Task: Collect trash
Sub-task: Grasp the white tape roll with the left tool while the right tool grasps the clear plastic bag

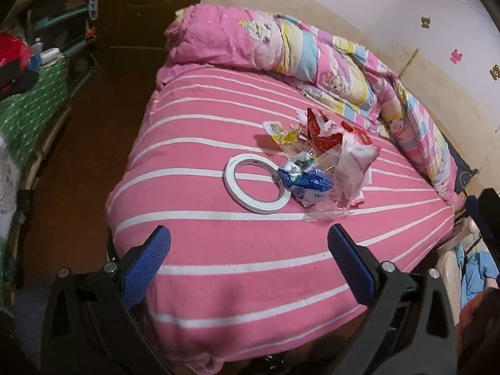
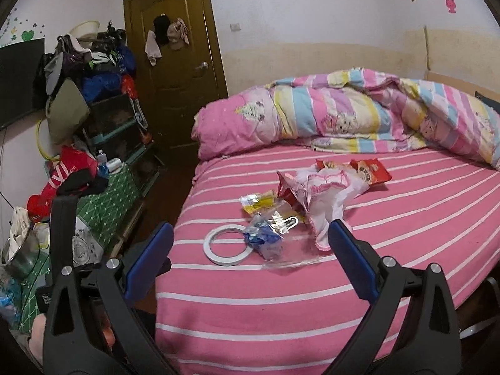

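My left hand-held gripper (image 1: 248,245) and right hand-held gripper (image 2: 251,243) both hang wide open and empty over the near edge of the pink bed with white stripes (image 1: 218,284), and the little heap of crinkly red, yellow, blue and clear wrappers (image 1: 315,159) sits in the middle of it. I might grab the white tape ring (image 1: 256,184) or the white cloth with pink trim (image 2: 322,193) by mistake, because both touch the heap, and light wrappers could slip out. The bed has lots of bare room near me, but the rolled pastel quilt (image 2: 343,112) blocks the far edge.

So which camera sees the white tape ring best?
The left wrist view: it looks down on the flat white tape ring, so the whole open circle shows. The right wrist view shows the ring lower and squashed into an oval, beside the crumpled blue wrapper.
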Tool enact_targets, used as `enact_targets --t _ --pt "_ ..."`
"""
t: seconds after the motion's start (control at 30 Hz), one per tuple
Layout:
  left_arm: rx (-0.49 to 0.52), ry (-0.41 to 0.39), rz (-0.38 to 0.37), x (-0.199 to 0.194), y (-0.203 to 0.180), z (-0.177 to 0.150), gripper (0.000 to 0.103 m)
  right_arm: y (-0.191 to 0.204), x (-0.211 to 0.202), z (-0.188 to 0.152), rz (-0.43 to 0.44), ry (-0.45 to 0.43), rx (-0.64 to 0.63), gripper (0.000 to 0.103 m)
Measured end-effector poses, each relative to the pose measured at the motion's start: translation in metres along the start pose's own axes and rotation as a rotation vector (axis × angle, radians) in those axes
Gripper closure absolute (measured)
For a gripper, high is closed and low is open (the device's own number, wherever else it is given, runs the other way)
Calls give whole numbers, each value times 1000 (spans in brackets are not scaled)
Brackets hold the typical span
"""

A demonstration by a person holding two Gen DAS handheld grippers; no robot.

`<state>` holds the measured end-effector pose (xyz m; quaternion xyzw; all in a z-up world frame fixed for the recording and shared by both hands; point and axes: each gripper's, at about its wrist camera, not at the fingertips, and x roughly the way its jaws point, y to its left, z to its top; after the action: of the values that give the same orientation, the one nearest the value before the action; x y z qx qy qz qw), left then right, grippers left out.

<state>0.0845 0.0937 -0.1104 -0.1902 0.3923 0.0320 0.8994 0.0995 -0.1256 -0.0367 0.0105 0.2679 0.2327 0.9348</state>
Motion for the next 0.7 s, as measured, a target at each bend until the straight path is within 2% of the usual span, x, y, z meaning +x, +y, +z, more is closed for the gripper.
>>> enact_targets --t 0.1,0.57,0.7 --pt "2 29 -11 24 1 8 5 -11 26 -3 52 59 29 5" --pt "-26 198 -105 128 6 32 5 -38 138 -25 -27 222 4 5" --pt "-24 213 -89 142 6 41 6 -45 159 -32 -41 246 40 5"
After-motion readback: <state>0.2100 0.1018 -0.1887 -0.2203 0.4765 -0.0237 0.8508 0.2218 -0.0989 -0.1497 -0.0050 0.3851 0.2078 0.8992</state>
